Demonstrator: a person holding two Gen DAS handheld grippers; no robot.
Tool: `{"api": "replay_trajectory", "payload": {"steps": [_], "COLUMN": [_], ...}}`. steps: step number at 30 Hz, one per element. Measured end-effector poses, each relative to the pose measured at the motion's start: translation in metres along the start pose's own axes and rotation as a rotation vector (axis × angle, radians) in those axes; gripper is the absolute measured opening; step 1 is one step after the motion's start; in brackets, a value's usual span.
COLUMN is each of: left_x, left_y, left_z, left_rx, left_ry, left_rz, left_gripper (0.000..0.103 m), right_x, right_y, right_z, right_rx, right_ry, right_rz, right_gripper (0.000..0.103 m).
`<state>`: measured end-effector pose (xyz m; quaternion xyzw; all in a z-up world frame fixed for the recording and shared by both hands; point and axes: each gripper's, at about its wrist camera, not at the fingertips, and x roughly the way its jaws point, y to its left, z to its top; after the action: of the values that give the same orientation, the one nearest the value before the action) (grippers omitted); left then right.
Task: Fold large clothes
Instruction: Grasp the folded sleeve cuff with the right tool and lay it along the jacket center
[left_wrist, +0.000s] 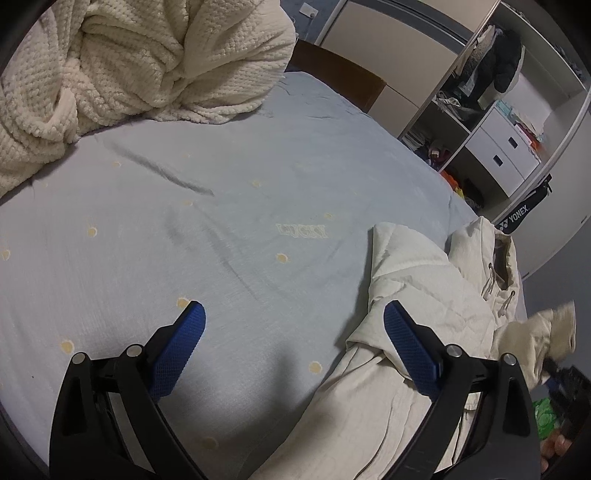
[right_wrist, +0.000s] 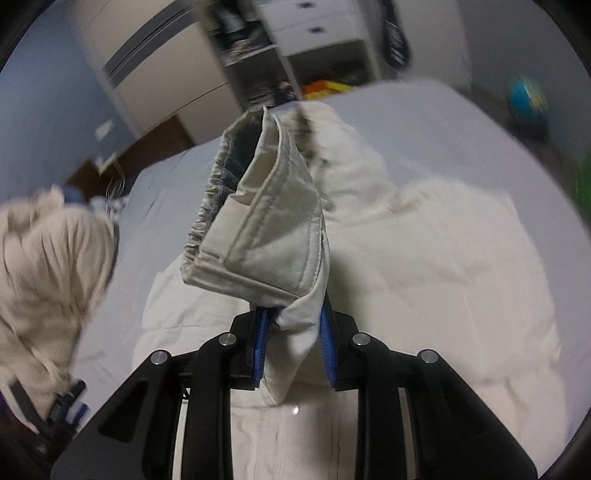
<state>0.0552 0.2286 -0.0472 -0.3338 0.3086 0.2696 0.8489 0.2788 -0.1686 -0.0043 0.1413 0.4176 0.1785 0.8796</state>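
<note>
At the bottom of the right wrist view, the right gripper (right_wrist: 293, 341) pinches the cuff of a cream jacket (right_wrist: 424, 266), lifting it so it blocks the centre. In the left wrist view, the left gripper (left_wrist: 293, 332) hangs spread wide and empty over the pale blue bedsheet (left_wrist: 221, 206), the jacket at lower right. Beyond, a knitted blanket (left_wrist: 147, 62) fills the upper left and an open wardrobe (left_wrist: 498, 110) the upper right.

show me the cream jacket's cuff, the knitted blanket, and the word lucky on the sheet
Cream quilted jacket's cuff (right_wrist: 258, 229): right wrist view, cuff's outer panel.
Cream chunky-knit blanket (left_wrist: 147, 62): left wrist view, bunched middle.
Embroidered word LUCKY (left_wrist: 301, 231): left wrist view, middle letters.
</note>
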Motion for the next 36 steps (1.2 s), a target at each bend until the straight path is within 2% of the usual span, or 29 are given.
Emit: {"api": "replay_trajectory", "payload": {"steps": [3,10,16,20,25,26,28,31,32,36], "left_x": [0.000,0.000,0.001,0.002,0.003,0.004,0.004,0.003,0.004,0.004], "left_y": [0.000,-0.001,-0.002,-0.004,-0.007,-0.007,-0.008,-0.010,-0.010,-0.013], "left_z": [0.000,-0.001,-0.001,-0.002,-0.003,-0.003,-0.003,-0.004,-0.004,-0.005], "left_rx": [-0.004,0.009,0.015,0.026,0.040,0.044,0.052,0.063,0.066,0.079], "left_ry": [-0.001,0.006,0.010,0.011,0.014,0.014,0.014,0.013,0.013,0.014], "left_rz": [0.000,0.006,0.011,0.020,0.030,0.032,0.036,0.039,0.038,0.041], "left_gripper": [0.094,0.094,0.094,0.094,0.094,0.094,0.094,0.094,0.094,0.094], "right_x": [-0.003,-0.010,-0.015,-0.016,0.002,0.009,0.014,0.006,0.002,-0.005], "right_y": [-0.044,-0.115,-0.149,-0.158,-0.144,-0.140,-0.134,-0.140,-0.142,-0.154], "right_z": [-0.009,-0.030,-0.033,-0.018,-0.002,-0.001,0.000,0.000,-0.001,-0.008], "right_rx": [0.151,0.338,0.379,0.373,0.305,0.278,0.221,0.226,0.230,0.231], "right_ry": [0.014,0.025,0.009,-0.011,0.048,0.079,0.095,0.063,0.050,0.043], "right_rz": [0.010,-0.002,-0.053,-0.015,0.016,0.015,-0.013,0.015,0.017,-0.003], "right_gripper": [0.025,0.032,0.037,0.040,0.041,0.036,0.015,0.009,0.004,0.004]}}
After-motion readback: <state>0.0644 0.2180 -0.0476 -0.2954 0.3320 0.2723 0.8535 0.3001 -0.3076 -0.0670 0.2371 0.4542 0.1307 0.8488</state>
